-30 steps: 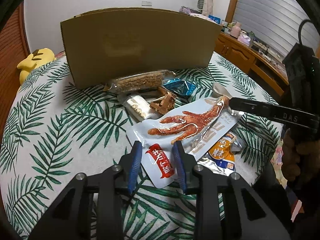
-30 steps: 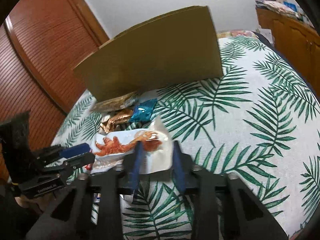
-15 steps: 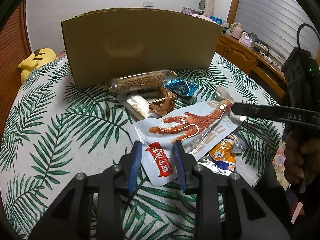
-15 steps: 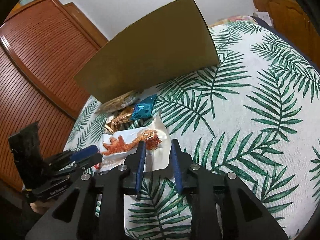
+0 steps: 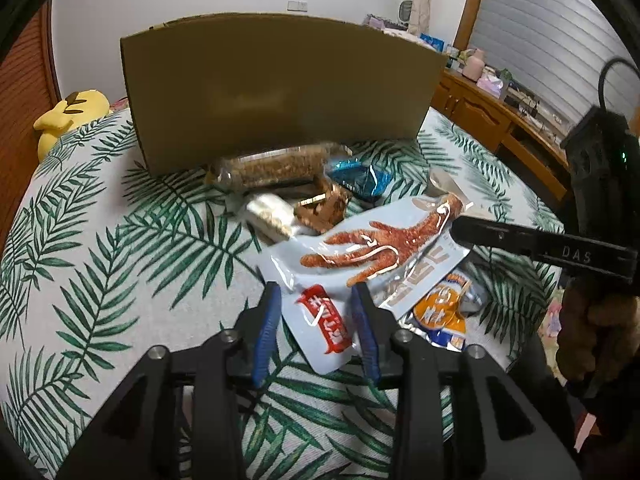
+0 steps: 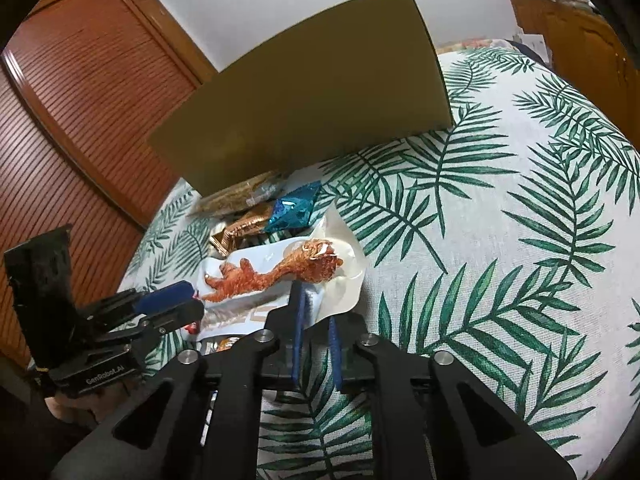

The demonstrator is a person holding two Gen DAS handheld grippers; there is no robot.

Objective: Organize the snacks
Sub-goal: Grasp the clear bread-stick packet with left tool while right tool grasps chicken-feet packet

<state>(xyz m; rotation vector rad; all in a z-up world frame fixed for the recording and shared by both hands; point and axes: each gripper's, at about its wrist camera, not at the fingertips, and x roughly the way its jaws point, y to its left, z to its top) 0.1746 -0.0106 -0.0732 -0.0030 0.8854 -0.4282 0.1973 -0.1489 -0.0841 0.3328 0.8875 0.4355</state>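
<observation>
Left wrist view: the chicken-foot packet [image 5: 384,252] lies in front of the box [image 5: 280,92], atop the other snacks. The left hand-held gripper [image 5: 318,312] has just been opening; its jaws straddle the packet's near end without pressing.

Right wrist view: the right hand-held gripper [image 6: 316,308] has just been closing and now pinches the packet's [image 6: 280,276] far edge, nearly shut. To do this well, lift by that edge slowly, keeping the slippery film from sliding free, and carry it over the box [image 6: 312,92] wall.

Chicken-foot snack pouch [image 5: 372,256], pale blue w/ red label, lies tilted atop orange packet [image 5: 440,316]; other snacks by cardboard box [image 5: 280,92].
</observation>
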